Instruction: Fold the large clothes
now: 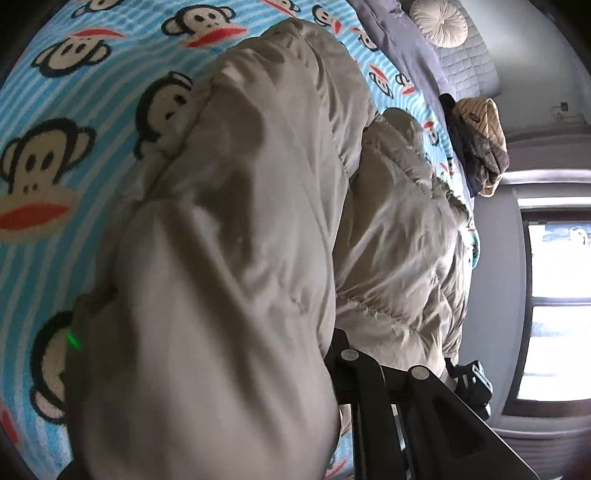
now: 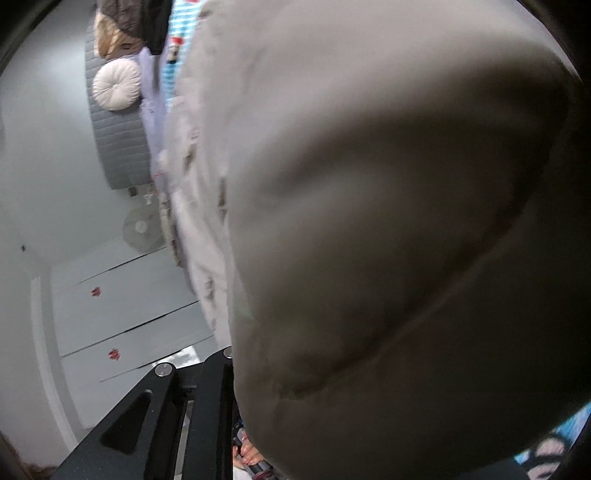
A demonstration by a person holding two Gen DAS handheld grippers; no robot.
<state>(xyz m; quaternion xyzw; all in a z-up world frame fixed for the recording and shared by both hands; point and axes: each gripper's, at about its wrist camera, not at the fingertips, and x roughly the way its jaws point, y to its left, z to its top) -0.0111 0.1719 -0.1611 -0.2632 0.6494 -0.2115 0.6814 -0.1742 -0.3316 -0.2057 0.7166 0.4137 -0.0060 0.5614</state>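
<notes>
A large puffy beige jacket [image 1: 236, 229] lies bunched on a bed with a blue striped monkey-print blanket [image 1: 55, 122]. In the left wrist view the jacket drapes over my left gripper [image 1: 332, 354]; one black finger [image 1: 373, 384] shows beside the fabric and the other is hidden under it. The jaws look closed on the jacket. In the right wrist view the same jacket [image 2: 388, 240] fills most of the frame, very close and blurred. It covers my right gripper [image 2: 236, 369], with only one black finger [image 2: 214, 384] visible against the fabric.
A round cream cushion [image 1: 439, 22] and a grey quilted headboard [image 1: 469, 62] stand at the bed's head, with a pile of folded clothes [image 1: 480, 140] near it. A window [image 1: 557, 306] is on the right. White wardrobe doors [image 2: 122, 317] and a fan [image 2: 142, 229] show in the right wrist view.
</notes>
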